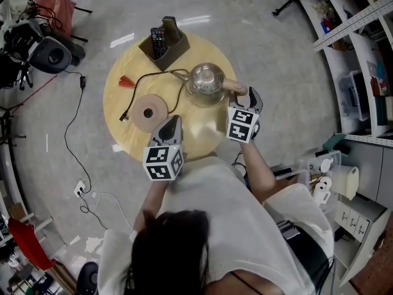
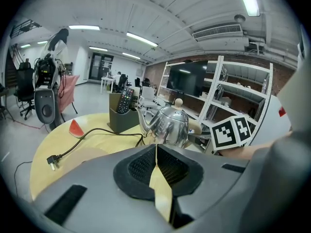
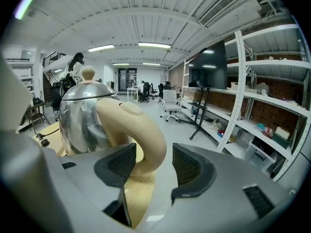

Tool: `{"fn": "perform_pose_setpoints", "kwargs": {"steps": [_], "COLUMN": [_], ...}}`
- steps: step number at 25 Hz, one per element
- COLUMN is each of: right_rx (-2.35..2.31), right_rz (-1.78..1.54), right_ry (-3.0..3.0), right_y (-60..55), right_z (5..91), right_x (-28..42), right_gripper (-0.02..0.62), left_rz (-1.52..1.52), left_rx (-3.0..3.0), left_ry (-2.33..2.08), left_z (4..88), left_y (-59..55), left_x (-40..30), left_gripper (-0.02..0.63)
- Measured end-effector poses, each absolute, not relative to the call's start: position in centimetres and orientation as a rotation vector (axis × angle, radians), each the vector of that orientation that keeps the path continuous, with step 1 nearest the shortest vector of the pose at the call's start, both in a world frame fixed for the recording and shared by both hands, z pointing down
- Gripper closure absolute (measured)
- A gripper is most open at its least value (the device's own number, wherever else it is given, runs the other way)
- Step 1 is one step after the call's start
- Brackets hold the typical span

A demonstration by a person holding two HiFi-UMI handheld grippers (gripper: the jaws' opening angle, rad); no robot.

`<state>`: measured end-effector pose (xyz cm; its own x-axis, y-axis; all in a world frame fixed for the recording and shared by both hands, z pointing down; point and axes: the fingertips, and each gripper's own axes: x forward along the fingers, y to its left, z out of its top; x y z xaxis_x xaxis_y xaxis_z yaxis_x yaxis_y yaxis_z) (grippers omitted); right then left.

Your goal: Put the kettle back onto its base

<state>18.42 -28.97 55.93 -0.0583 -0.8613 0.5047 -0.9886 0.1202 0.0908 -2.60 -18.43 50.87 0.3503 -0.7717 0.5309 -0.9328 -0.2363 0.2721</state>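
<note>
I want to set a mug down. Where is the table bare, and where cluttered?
Bare: the near side of the round wooden table, between the silver kettle and the front rim. Crowded: the left and back, where the black cord loops between the round tan base and the dark remote holder.

We count one round table (image 1: 118,91). On it we have:
- one kettle (image 1: 206,82)
- one base (image 1: 149,110)
- one cord (image 1: 146,77) with one plug (image 1: 124,117)
- one holder (image 1: 176,51)
- one small red thing (image 1: 126,82)

In the holder we get one remote (image 1: 158,40) for sure. There's a second dark item beside it, and we can't tell what it is.

We have two grippers, the left gripper (image 1: 174,121) and the right gripper (image 1: 251,94), with one marker cube each.
</note>
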Motion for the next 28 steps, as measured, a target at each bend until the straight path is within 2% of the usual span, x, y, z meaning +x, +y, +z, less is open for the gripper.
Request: {"fn": "perform_pose_setpoints", "kwargs": {"steps": [28], "right_rx": [1.797], "right_rz": [0.291], "right_ry": [-1.968], "right_y": [-31.5], "right_z": [55.7], "right_x": [18.1], "right_gripper": [0.357], "left_rz": [0.391], "left_rx": [2.03], "left_ry": [-1.468], "left_z": [51.8], "left_y": [-19.4], "left_x": [-3.6], "left_gripper": [0.578]}}
